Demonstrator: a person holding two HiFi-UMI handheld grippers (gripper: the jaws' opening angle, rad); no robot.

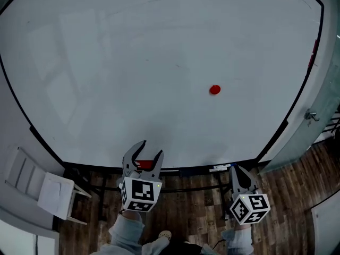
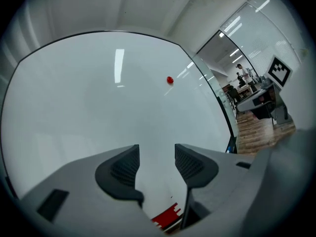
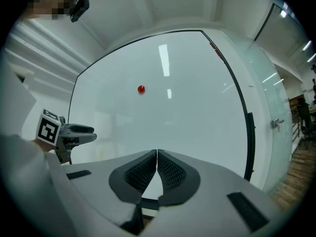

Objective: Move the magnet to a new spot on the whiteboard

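The red magnet [image 1: 214, 90] sits on the whiteboard [image 1: 133, 62] at two o'clock in our head view. Left gripper [image 1: 151, 149] gapes empty, right gripper [image 1: 237, 170] closed on nothing. Likely light, rigid, clingy: we'd pinch its rim.

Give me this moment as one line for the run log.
phase: pre-grasp | magnet: on whiteboard, untouched | left gripper: open, empty | right gripper: shut, empty
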